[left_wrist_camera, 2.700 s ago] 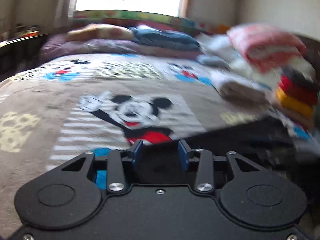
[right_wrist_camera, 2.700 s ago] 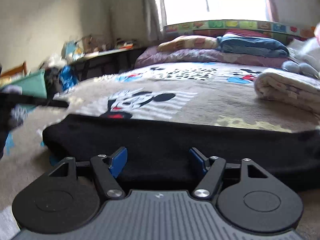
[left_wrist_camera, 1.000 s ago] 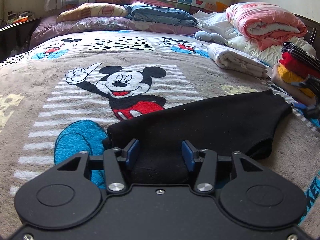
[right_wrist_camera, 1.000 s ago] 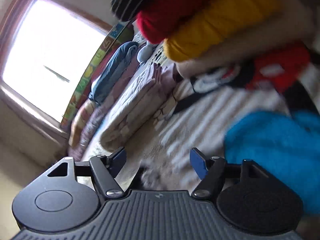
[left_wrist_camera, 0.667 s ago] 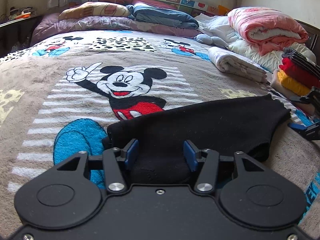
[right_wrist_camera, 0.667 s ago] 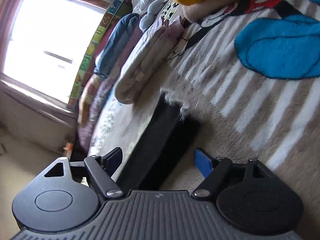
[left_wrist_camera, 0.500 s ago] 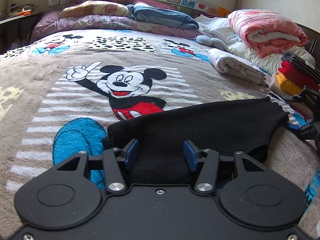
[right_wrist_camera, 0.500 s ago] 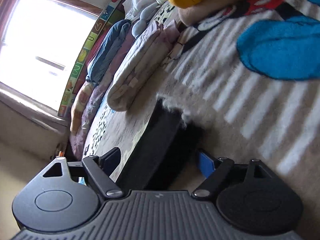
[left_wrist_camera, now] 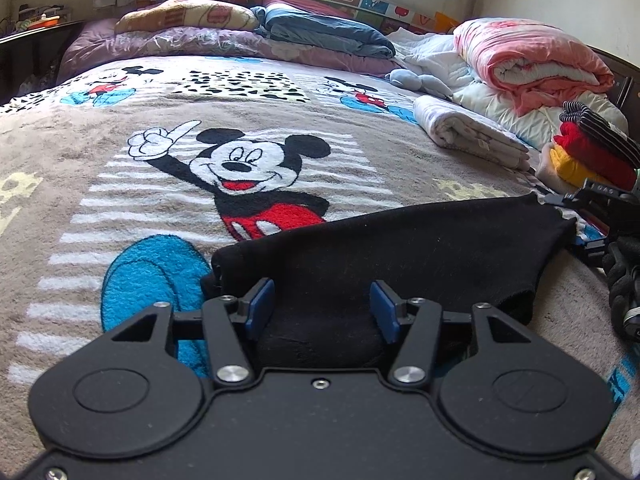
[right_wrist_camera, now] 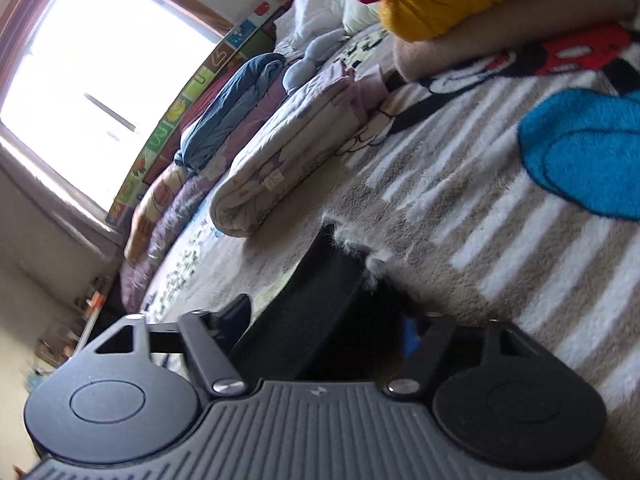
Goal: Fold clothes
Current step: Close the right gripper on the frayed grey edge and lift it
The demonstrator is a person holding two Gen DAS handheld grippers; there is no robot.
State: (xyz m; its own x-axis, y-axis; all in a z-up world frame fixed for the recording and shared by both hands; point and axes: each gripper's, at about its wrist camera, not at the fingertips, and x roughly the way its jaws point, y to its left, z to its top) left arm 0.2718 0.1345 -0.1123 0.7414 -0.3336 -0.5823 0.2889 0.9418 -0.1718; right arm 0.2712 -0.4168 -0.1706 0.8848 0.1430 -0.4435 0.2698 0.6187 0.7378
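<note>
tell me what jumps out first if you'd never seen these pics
The big cartoon mouse on the blanket covering the bed, pointing a white-gloved finger. In front of it lies a black garment, its near edge between the left gripper fingers. Off to the right sits a bright stack of clothes, with a pink quilt rolled up behind it.

My left gripper (left_wrist_camera: 322, 310) sits at the near left end of the folded black knit garment (left_wrist_camera: 400, 252), which lies on the plush cartoon-mouse blanket (left_wrist_camera: 120, 184) and runs off to the right. My right gripper (left_wrist_camera: 592, 216) is at its far right end. Behind that end stands a stack of folded red, yellow and striped clothes (left_wrist_camera: 588, 156), with a rolled pale quilt (left_wrist_camera: 468, 132) further back. Pillows (left_wrist_camera: 188, 20) line the head of the bed.
</note>
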